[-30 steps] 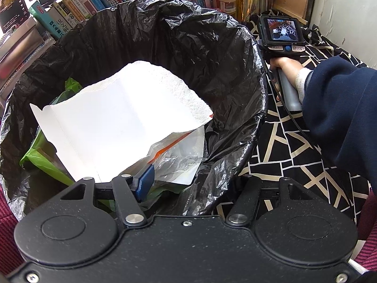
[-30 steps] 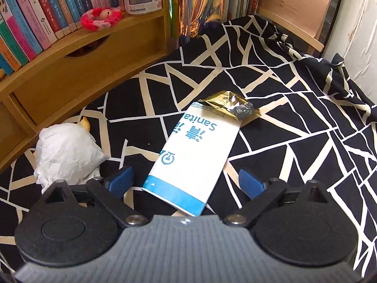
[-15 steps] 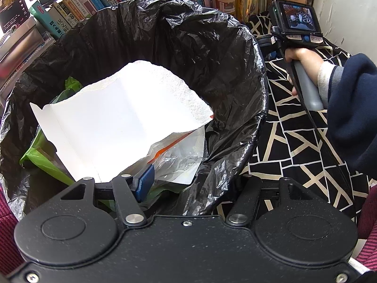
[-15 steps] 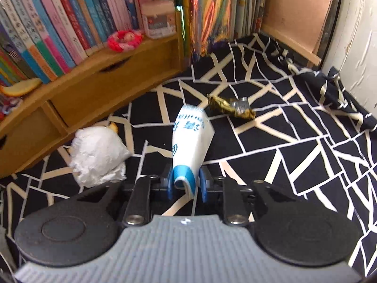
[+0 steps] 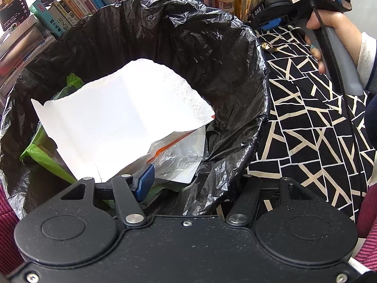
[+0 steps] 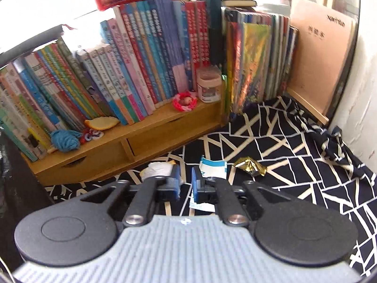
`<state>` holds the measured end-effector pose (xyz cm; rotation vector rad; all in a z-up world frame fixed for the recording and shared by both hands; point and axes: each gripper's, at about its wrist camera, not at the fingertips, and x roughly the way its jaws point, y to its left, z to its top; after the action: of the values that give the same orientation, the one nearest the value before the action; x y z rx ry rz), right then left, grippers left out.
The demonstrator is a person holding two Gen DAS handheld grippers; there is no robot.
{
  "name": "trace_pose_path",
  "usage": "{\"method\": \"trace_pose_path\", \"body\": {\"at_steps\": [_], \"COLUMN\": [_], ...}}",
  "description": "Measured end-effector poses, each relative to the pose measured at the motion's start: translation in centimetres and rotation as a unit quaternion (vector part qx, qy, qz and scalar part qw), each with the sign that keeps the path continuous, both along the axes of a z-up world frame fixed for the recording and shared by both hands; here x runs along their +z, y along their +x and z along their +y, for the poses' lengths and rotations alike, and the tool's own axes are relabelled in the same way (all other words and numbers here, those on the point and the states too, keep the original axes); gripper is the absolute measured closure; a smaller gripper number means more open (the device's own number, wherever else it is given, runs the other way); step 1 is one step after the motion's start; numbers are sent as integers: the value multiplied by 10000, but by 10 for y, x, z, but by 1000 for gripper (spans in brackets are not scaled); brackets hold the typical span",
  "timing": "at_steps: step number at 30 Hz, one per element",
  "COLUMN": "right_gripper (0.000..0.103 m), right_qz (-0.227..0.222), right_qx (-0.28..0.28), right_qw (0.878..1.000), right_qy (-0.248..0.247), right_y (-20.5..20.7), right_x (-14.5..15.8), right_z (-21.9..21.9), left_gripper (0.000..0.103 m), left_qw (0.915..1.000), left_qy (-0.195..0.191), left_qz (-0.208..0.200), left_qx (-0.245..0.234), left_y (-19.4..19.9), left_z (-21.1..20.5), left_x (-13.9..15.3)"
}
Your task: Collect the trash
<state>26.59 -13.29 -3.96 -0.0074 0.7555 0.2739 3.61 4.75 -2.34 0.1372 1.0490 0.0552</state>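
Your right gripper [image 6: 185,182] has its jaws only a little apart, and they have just been opening. Between the two blue pads [image 6: 175,181] you see only the cloth; nothing is pinched there. The blue and white packet [image 6: 213,168] shows just beyond the right finger, at about one o'clock, and a lower corner of it shows under the same finger. I cannot tell for sure if it lies on the cloth or hangs against the outer side of that finger.

Farther at two o'clock the gold wrapper [image 6: 249,166] lies on the black and cream cloth [image 6: 294,176], near the packet but not touching it. At eleven o'clock a crumpled white tissue [image 6: 156,168] sits just beside the left finger. Behind it, the wooden shelf [image 6: 150,136] carries a row of books [image 6: 146,59].

Your left gripper [image 5: 195,184] is about half open and clamps the near rim of the black trash bag [image 5: 212,47]: one pad is inside and the other finger is hidden outside under the plastic. Inside the bag, at twelve o'clock, lies a large white paper [image 5: 122,122]. A clear plastic bag [image 5: 181,162] is below it, and a green bag [image 5: 44,158] is at nine o'clock. At two o'clock your right hand [image 5: 329,26] holds its tool above the cloth.
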Motion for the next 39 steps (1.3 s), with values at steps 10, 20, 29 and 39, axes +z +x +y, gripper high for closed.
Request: {"method": "trace_pose_path", "body": {"at_steps": [10, 20, 29, 39], "right_gripper": [25, 11, 0, 0], "right_qz": [838, 616, 537, 594], "right_qx": [-732, -938, -787, -735], "right_qw": [9937, 9925, 9937, 9935], "right_qy": [145, -487, -597, -635], "right_y": [47, 70, 70, 73], "right_x": [-97, -140, -147, -149], "right_z": [-6, 14, 21, 20], "left_gripper": [44, 44, 44, 44], "left_qw": [10000, 10000, 10000, 10000], "left_qy": [13, -33, -43, -47], "left_qz": [-4, 11, 15, 17], "left_qx": [-5, 18, 20, 22], "left_y": [-1, 0, 0, 0], "left_z": [-2, 0, 1, 1], "left_x": [0, 1, 1, 1]}}
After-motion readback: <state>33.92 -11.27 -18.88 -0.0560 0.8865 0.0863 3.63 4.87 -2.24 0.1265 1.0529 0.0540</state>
